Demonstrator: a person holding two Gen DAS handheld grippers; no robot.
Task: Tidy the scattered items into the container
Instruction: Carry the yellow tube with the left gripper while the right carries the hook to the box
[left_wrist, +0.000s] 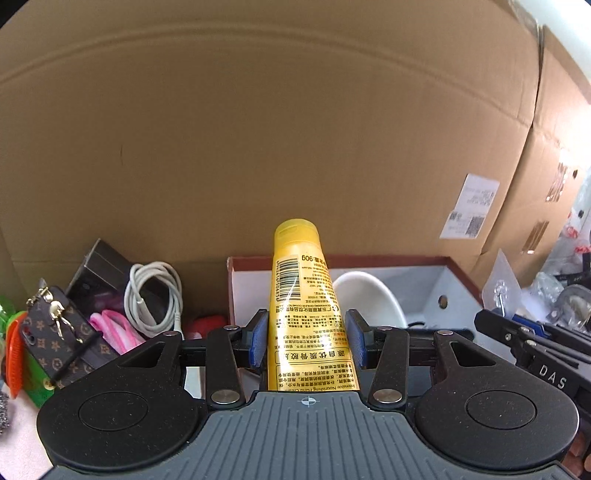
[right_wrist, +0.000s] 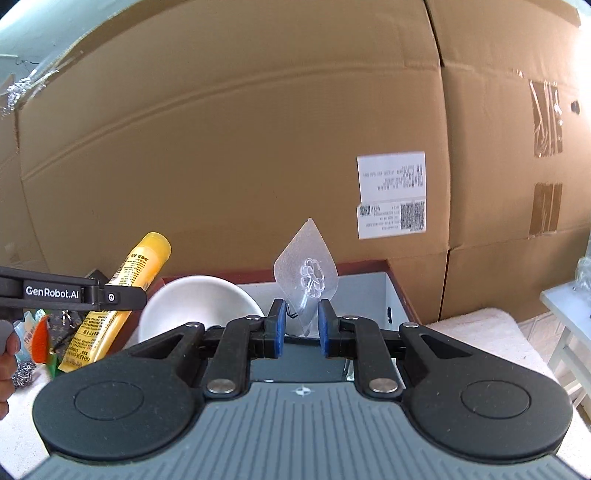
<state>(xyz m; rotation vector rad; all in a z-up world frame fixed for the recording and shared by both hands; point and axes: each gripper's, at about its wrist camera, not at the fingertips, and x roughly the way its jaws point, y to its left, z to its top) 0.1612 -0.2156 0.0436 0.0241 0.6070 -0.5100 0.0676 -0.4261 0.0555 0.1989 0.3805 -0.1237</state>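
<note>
Before cardboard, left jaws clamp a yellow tube (left_wrist: 306, 314); right jaws pinch a clear hook (right_wrist: 306, 280)

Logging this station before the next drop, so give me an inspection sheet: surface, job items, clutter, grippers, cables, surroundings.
Surface: white towel-like cover.
Job's things: yellow hand cream tube and clear adhesive hook held above the white container, which already holds a white bowl.
Clutter: patterned phone case, orange comb, pink item, dark box, steel scourer.
Grippers: left gripper shut on tube; right gripper shut on hook.
Cables: coiled white cable.
Surroundings: cardboard boxes, shipping label.
</note>
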